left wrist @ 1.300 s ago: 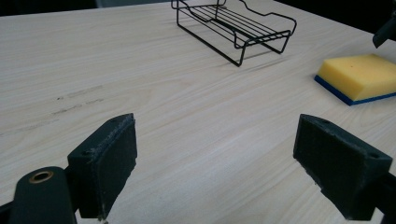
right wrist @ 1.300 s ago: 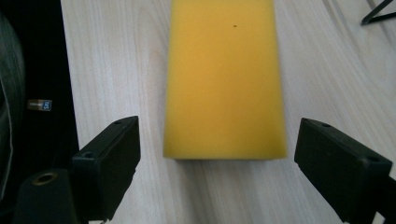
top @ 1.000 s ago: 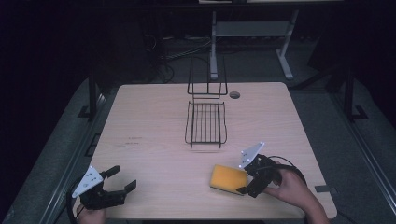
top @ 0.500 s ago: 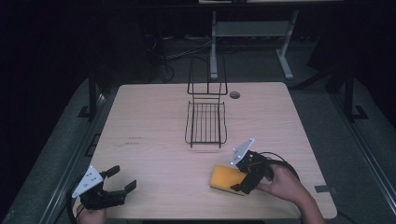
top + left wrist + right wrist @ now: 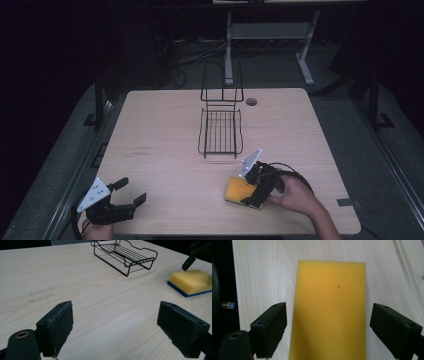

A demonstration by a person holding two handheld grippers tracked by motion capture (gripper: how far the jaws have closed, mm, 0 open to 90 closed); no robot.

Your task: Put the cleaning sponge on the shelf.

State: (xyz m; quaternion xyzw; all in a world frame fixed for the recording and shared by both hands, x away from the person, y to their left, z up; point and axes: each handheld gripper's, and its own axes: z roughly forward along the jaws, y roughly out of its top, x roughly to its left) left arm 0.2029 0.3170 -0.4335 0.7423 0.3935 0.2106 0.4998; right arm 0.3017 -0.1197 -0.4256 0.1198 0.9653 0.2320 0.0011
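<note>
A yellow sponge (image 5: 237, 190) with a blue underside lies flat on the wooden table (image 5: 165, 135) at the front right. My right gripper (image 5: 256, 186) hovers over it, open, one jaw on each side of the sponge (image 5: 329, 307) and clear of it. The left gripper view has the sponge (image 5: 191, 281) at its right edge. At the table's front left corner my left gripper (image 5: 129, 192) is open with nothing between its fingers (image 5: 56, 328).
A black wire rack (image 5: 220, 131) with an upright back stands at the table's middle, toward the far side, and the left gripper view has the rack (image 5: 125, 255) at its top. A cable hole (image 5: 251, 101) lies beyond it. Bare tabletop spreads between the grippers.
My right gripper has moved left and forward over the sponge, which now lies between its open jaws. The left gripper has not moved.
</note>
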